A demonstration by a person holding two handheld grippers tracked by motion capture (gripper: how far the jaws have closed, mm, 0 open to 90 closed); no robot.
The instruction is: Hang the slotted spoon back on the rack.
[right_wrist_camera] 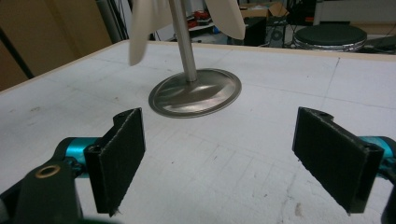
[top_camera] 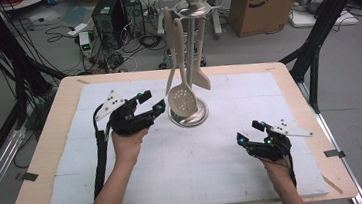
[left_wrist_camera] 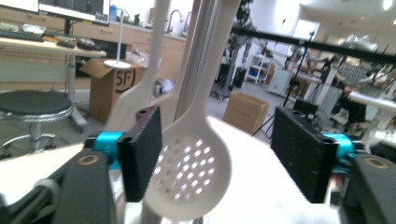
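High view: left gripper (top_camera: 151, 103) apart beside hanging slotted spoon (top_camera: 183, 101); rack pole (top_camera: 191, 45) behind; right gripper (top_camera: 248, 131) apart, empty.

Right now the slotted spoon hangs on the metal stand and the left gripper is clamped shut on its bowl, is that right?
Not quite. The slotted spoon does hang on the metal stand, but the left gripper is open; in the left gripper view its pads stand apart, not pressing the bowl.

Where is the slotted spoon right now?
In the high view, the slotted spoon hangs from the metal stand, centre table, just right of the open left gripper.
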